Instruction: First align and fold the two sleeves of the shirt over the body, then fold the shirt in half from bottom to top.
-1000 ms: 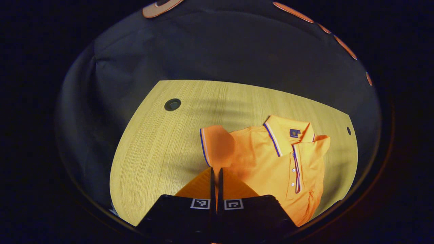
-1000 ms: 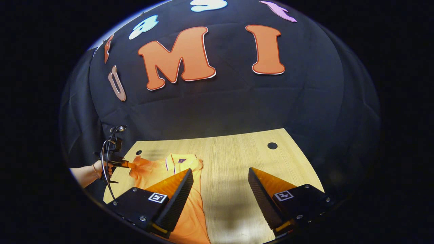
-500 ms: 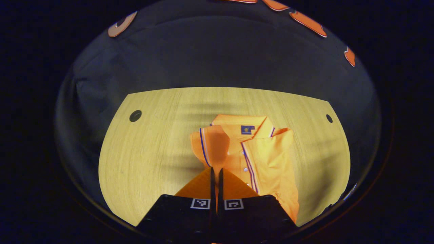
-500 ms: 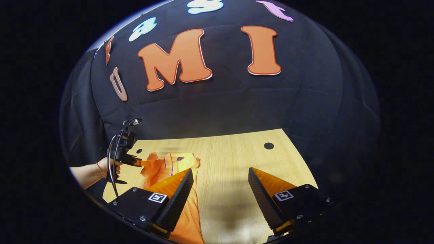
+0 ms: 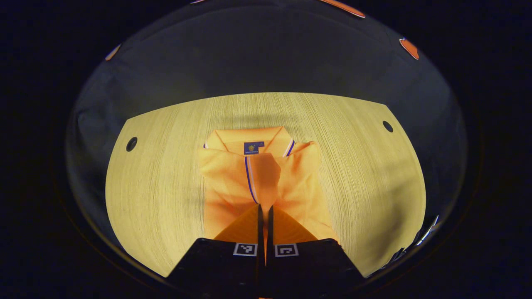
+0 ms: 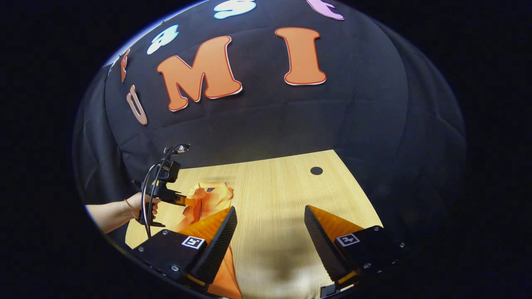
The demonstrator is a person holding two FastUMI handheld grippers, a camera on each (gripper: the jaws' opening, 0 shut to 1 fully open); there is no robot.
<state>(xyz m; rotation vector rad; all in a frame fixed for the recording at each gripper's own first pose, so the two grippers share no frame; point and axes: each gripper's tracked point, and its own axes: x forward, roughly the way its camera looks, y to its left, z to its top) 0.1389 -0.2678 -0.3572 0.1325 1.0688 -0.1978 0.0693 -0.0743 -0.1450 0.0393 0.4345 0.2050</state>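
- Sleeve [image 5: 262,176] hung pinched between the closed fingers of my left gripper [image 5: 264,211], raised over the middle of the shirt [image 5: 299,187], which lay collar-far on the wooden table [image 5: 158,182].
- My right gripper [image 6: 270,226] sat spread wide, holding nothing, above bare wood beside the shirt's hem.
- To do this well, I judged I should lower the cuff onto the chest, square with the other sleeve, before letting go.
- How the other sleeve lay was hard to make out under the lifted cloth.
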